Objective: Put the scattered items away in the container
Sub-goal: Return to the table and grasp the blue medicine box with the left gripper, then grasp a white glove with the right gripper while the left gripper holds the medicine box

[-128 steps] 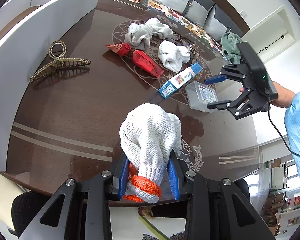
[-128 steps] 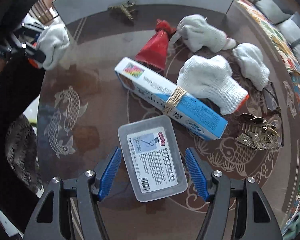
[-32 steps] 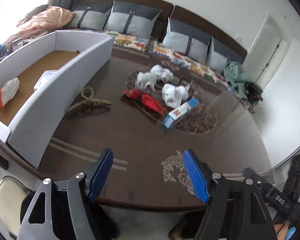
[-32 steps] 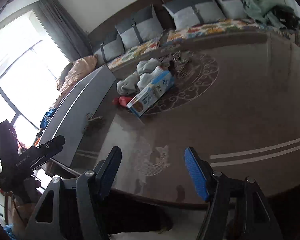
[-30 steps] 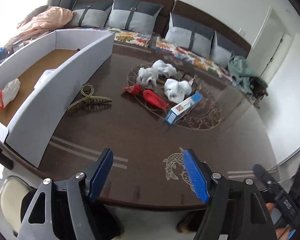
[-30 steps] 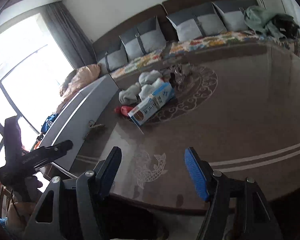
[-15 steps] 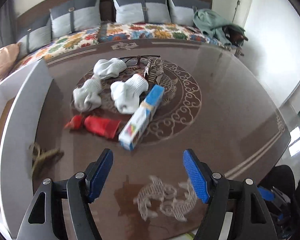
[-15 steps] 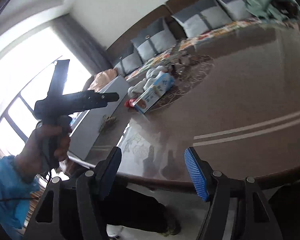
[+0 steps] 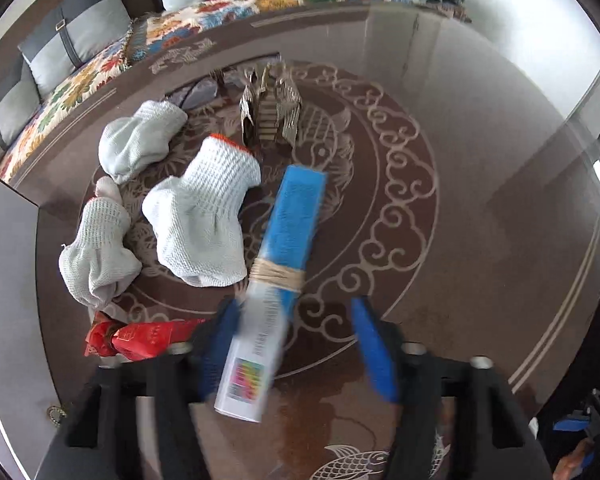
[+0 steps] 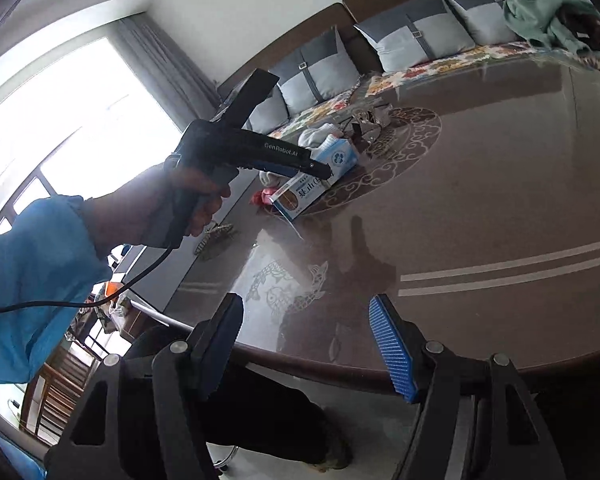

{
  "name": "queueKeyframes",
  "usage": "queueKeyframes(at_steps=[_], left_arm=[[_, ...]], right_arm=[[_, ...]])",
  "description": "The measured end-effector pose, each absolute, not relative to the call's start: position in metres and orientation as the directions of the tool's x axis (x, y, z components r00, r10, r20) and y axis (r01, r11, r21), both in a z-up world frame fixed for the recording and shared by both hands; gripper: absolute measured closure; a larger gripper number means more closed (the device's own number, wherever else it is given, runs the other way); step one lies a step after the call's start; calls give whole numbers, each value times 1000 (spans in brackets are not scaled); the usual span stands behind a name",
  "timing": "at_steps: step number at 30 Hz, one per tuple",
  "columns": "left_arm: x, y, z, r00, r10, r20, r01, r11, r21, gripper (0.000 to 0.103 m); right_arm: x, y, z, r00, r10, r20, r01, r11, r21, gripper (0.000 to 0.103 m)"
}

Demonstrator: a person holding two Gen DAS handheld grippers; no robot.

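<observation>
L gripper (image 9: pixel 296 344) points steeply down at table (image 9: pixel 480 184); jaws closing, near end of blue-white box (image 9: pixel 278 276) between them, L pad at box edge, R pad apart from it. Pads blurred. In R wrist view, L hand (image 10: pixel 188 208) wraps pistol handle, blue sleeve (image 10: pixel 32 284) behind, tool nose over box. R gripper (image 10: pixel 306 344) hangs at table's near rim, tilted down, jaws spread, nothing between. Beyond box: red pouch (image 9: pixel 140 338) to L, three white gloves (image 9: pixel 204 216), metal hair clips (image 9: pixel 270 110). Container wall (image 9: pixel 4 280) at far L.
</observation>
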State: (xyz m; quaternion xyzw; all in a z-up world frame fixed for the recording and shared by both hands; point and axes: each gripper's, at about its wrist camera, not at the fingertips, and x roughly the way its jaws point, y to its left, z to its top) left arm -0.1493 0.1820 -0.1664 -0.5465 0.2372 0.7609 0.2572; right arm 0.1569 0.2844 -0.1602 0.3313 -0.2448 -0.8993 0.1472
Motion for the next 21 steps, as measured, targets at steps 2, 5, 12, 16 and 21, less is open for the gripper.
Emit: queueKeyframes(at_steps=[2,5,12,16,21], left_arm=[[-151,179,-169,-260,130,-957,-634,-771,67,82],[-151,171,-169,-253,144,-957,-603,-797,39,82],[-114,128,-170,-253,278,-927,-522,-846,-111,82],[-98,102,-171,-260,318,-912,-465,-869,-170,82],[-91,77,-175,-270,332,-904,-394,-895,-211,82]], right_arm=[[156,286,-162,-736,-417,-533,79,-835,545,36],[155,288,-164,-736,-400,-546,51,-837,545,36],[91,296,-141,-717,-382,-583,84,-878,472,36],[-8,284,-126,-654,-408,-637,149,-895,420,36],[-127,253,-131,-582,-415,-700,157,-901,404,36]])
